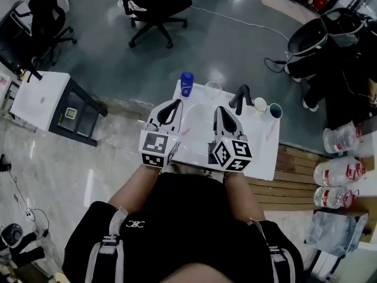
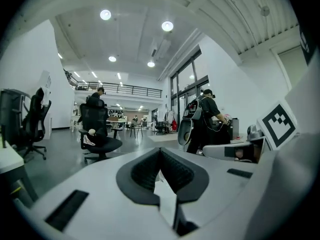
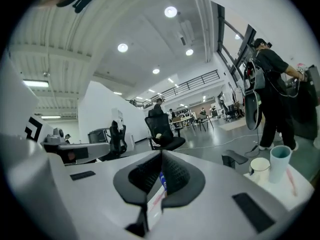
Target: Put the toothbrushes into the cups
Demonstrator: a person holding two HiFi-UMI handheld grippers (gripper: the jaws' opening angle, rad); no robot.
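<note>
Head view, table: a small white table (image 1: 259, 158) stands in front of the person. It carries a blue cup (image 1: 187, 83), a clear glass (image 1: 212, 89), a white cup (image 1: 260, 104) and a teal cup (image 1: 275, 110).
Head view, toothbrush: a pink toothbrush (image 1: 272, 130) lies flat near the table's right edge, just on the near side of the teal cup. Its long axis runs roughly from the person toward that cup.
Head view, tools: the left gripper (image 1: 176, 104) and the right gripper (image 1: 219, 109) hover side by side over the middle of the table, both pointing away from the person. The toothbrush lies off to the right, so the right gripper is the nearer one.
Left gripper view: the jaws meet tip to tip with nothing gripped. Only white shows in the slot behind them, probably the tabletop.
Right gripper view, jaws: these are also closed. A sliver of blue and pink shows in the slot, and I cannot tell whether it is caught there or lies beyond.
Right gripper view, target: the white cup (image 3: 259, 168) and teal cup (image 3: 280, 160) stand to the right of the jaws, and both look empty. The toothbrush (image 3: 290, 181) lies on the table just beside the teal cup.
Coming move: I'd expect the right gripper to swing right and open across the handle.
</note>
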